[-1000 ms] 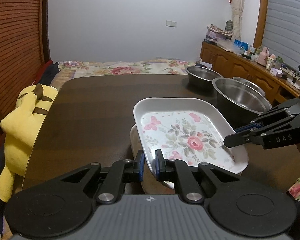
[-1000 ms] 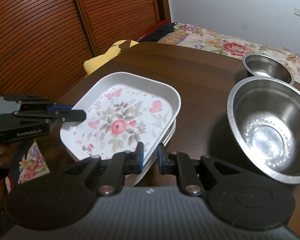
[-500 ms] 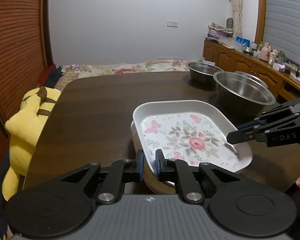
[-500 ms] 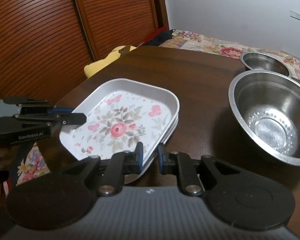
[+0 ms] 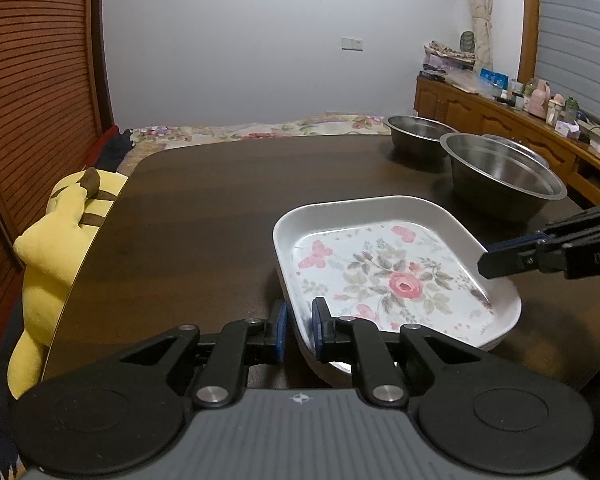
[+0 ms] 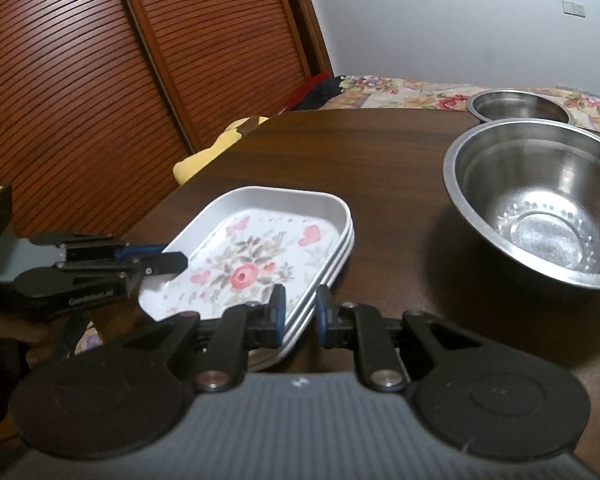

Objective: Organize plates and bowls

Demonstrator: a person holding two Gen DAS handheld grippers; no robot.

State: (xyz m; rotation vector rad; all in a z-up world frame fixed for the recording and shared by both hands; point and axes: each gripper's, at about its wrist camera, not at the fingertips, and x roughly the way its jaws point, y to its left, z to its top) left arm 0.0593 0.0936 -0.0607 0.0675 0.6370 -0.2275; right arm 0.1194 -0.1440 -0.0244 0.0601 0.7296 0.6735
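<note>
Both grippers pinch opposite rims of the white rectangular floral-print plate (image 5: 396,276) (topmost of a stack on the dark wooden table (image 5: 220,200)): left gripper (image 5: 299,330) at 6 o'clock, right gripper (image 6: 299,316) likewise. A large steel bowl (image 6: 540,208) sits at 2 o'clock.

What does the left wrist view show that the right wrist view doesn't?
Only the left wrist view: the sideboard and the whole yellow plush. Only the right wrist view: the plates' stacked rims and the big bowl's inside bottom. Both: the floral plate with the left gripper and right gripper shut on opposite edges, and the table.
</note>
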